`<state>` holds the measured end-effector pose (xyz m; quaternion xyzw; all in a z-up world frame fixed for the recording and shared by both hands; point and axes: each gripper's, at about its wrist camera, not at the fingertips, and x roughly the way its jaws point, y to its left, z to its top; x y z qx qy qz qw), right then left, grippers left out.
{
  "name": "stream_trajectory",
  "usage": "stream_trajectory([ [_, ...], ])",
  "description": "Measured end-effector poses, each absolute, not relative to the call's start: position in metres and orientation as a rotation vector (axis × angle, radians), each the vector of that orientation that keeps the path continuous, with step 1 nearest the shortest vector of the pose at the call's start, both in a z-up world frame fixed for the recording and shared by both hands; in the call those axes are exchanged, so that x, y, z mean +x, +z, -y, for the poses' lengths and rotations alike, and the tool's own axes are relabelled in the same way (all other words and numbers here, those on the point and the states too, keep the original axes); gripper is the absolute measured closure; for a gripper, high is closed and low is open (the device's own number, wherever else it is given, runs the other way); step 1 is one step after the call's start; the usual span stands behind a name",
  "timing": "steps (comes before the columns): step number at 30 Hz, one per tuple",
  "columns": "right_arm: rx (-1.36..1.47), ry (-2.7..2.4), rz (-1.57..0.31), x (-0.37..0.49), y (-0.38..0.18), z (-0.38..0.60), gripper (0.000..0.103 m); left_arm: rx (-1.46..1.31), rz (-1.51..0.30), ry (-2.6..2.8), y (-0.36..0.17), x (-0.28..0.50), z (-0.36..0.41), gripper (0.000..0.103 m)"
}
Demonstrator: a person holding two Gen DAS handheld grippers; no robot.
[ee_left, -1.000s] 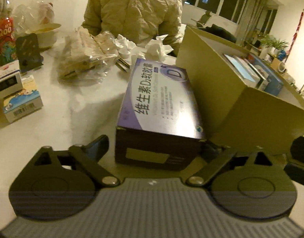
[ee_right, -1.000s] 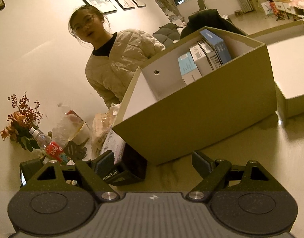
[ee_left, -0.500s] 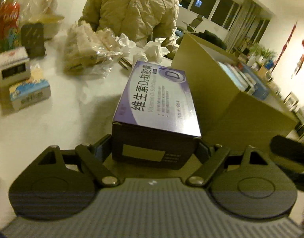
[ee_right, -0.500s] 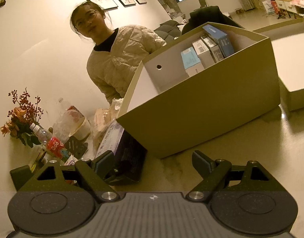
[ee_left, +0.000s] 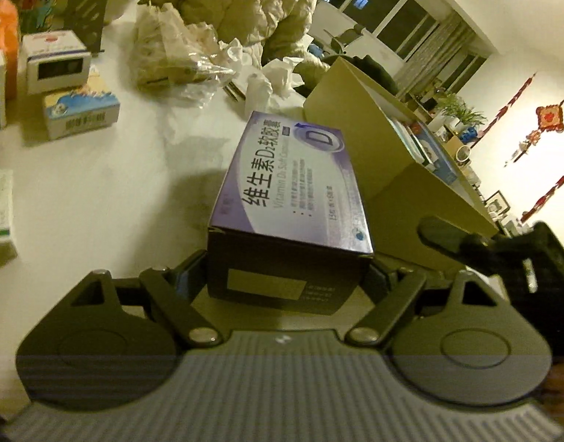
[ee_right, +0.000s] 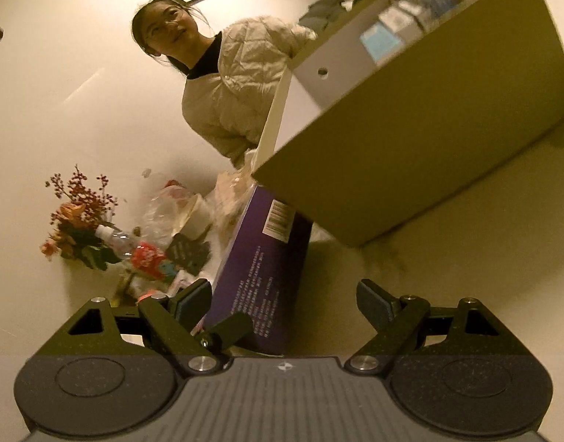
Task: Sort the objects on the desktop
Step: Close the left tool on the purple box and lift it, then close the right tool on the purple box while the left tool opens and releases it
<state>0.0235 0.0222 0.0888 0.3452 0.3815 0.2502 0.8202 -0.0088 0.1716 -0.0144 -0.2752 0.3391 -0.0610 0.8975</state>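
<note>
A purple vitamin D box (ee_left: 293,184) lies on the pale table just left of an open olive cardboard box (ee_left: 392,184). My left gripper (ee_left: 289,272) has its fingers on both long sides of the purple box's near end, with the pads against it. In the right wrist view the purple box (ee_right: 267,258) shows its dark side with a barcode, below the corner of the cardboard box (ee_right: 410,140), which holds several small boxes. My right gripper (ee_right: 285,305) stands open close behind it, touching nothing. A left finger (ee_right: 226,328) shows at the box's side.
Small cartons (ee_left: 81,112) and a white boxed device (ee_left: 55,60) lie at the far left. A crumpled plastic bag (ee_left: 171,55) and tissues (ee_left: 259,81) lie behind. A person in a padded jacket (ee_right: 237,103) stands across the table. Flowers (ee_right: 79,221) and a bottle (ee_right: 145,254) stand left.
My left gripper slid forward until its fingers flank the purple box and drew in onto it. The right gripper moved nearer the box, dipped and rolled, so its view tilts.
</note>
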Motion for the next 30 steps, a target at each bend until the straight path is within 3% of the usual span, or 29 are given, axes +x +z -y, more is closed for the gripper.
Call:
stream_trajectory([
  [21,0.891,0.659,-0.929,0.033,0.061,-0.051,0.011,-0.633,-0.756,-0.227,-0.015,-0.035,-0.176,0.018],
  [30,0.901,0.674,-0.947,0.036,0.057,-0.062,0.020,-0.609,-0.773,-0.253,-0.014,-0.037,-0.176,0.018],
])
